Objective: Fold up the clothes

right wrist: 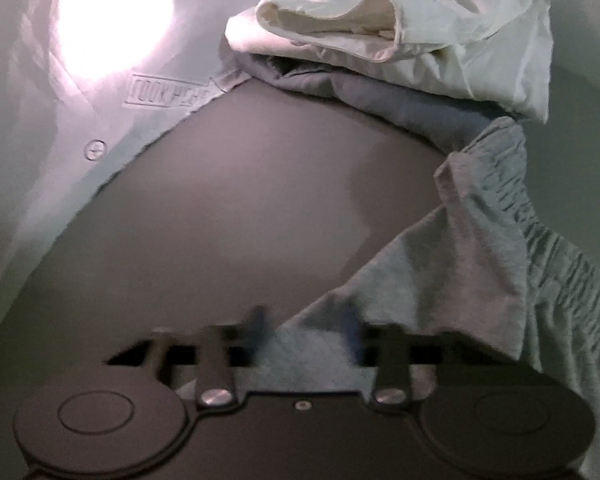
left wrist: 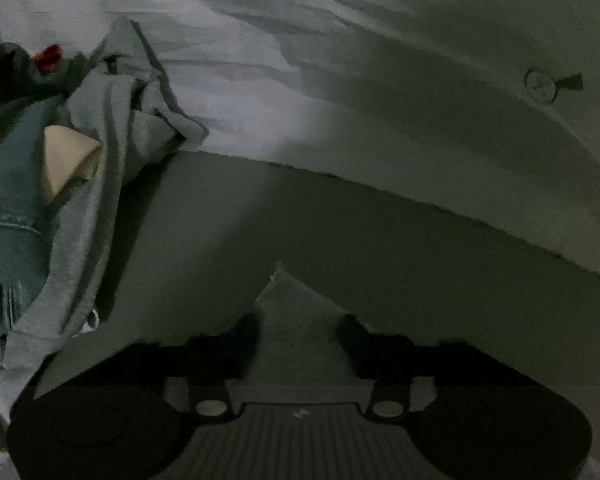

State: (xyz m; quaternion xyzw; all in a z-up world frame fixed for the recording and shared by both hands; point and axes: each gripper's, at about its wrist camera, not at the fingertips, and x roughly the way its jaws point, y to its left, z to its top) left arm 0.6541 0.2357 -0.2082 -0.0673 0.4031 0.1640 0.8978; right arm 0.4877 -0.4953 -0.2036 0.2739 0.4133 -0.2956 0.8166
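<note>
Left wrist view: a pile of clothes [left wrist: 40, 184] is seen at far left. The left gripper [left wrist: 298, 332] is closed narrowly on a corner of grey cloth [left wrist: 292, 300]. Right wrist view: the right gripper [right wrist: 306, 330] is clamped on a grey garment [right wrist: 460, 248] trailing rightward; a white garment [right wrist: 400, 32] lies beyond.

Home laundry spot: clothes pile [left wrist: 40, 200] (jeans, sweats) on sheet-covered surface [left wrist: 260, 60].
</note>
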